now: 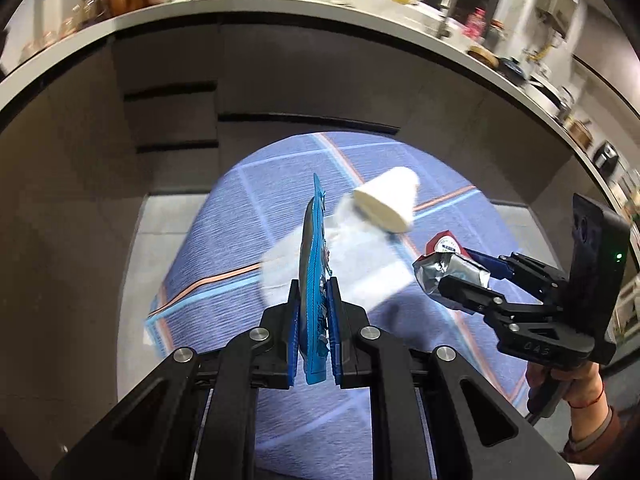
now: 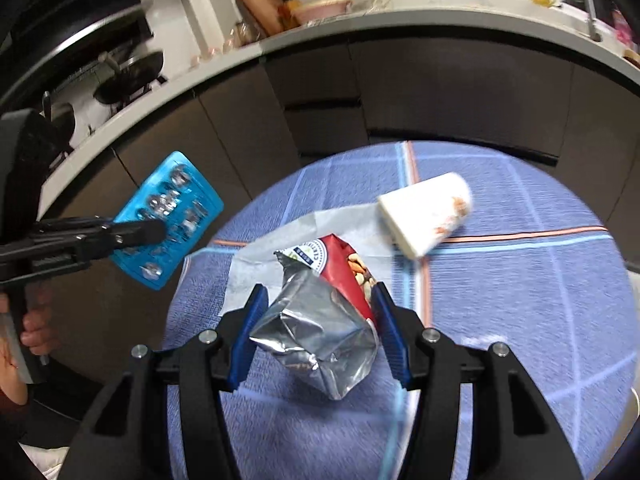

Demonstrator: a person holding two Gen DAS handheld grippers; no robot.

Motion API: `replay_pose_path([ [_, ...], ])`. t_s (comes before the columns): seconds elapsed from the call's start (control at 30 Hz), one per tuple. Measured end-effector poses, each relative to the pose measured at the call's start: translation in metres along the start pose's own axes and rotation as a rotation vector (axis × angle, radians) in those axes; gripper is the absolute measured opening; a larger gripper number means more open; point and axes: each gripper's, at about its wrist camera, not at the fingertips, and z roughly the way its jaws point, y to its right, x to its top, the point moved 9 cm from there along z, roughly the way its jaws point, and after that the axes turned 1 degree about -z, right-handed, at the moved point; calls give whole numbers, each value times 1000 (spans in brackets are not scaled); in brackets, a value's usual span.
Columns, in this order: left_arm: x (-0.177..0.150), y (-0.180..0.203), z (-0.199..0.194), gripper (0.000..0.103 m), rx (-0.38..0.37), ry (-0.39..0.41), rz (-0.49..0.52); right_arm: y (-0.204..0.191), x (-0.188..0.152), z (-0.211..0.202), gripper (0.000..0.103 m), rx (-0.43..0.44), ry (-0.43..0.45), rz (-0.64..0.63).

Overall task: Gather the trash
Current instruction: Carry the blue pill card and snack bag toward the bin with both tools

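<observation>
My left gripper (image 1: 315, 286) is shut on a blue blister pack (image 1: 313, 248), which I see edge-on between the pads. From the right wrist view the same blue blister pack (image 2: 168, 220) hangs at the left, above the table's edge, in my left gripper (image 2: 158, 232). My right gripper (image 2: 318, 300) is shut on a crumpled red and silver snack bag (image 2: 320, 320), lifted over the table; the snack bag (image 1: 448, 268) also shows at the right of the left wrist view. A white paper cup (image 2: 426, 212) lies on its side on the table beside a white tissue (image 2: 272, 248).
A round table with a blue checked cloth (image 2: 520, 300) is below both grippers. Dark cabinet fronts (image 1: 280, 76) and a white counter (image 2: 360, 20) with dishes run behind it. A stove with pans (image 2: 128, 76) stands at the left. A hand (image 1: 576, 384) holds the right gripper's handle.
</observation>
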Motion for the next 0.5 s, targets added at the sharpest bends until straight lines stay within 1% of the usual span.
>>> replay_pose_path([
  [0.13,6,40,1,11,-34,2,84,24,-5,-47,54,-44,63,39],
  [0.3,16,104,8,11,-104,3,186,60,-17,-101,54,-124,117,88],
  [0.4,20,144,17,11,-150,-1,240,91,-31,-135,54,-186,146,137],
  [0.5,20,189,29,11,-199,-11,297,118,-46,-160,54,-239,161,178],
])
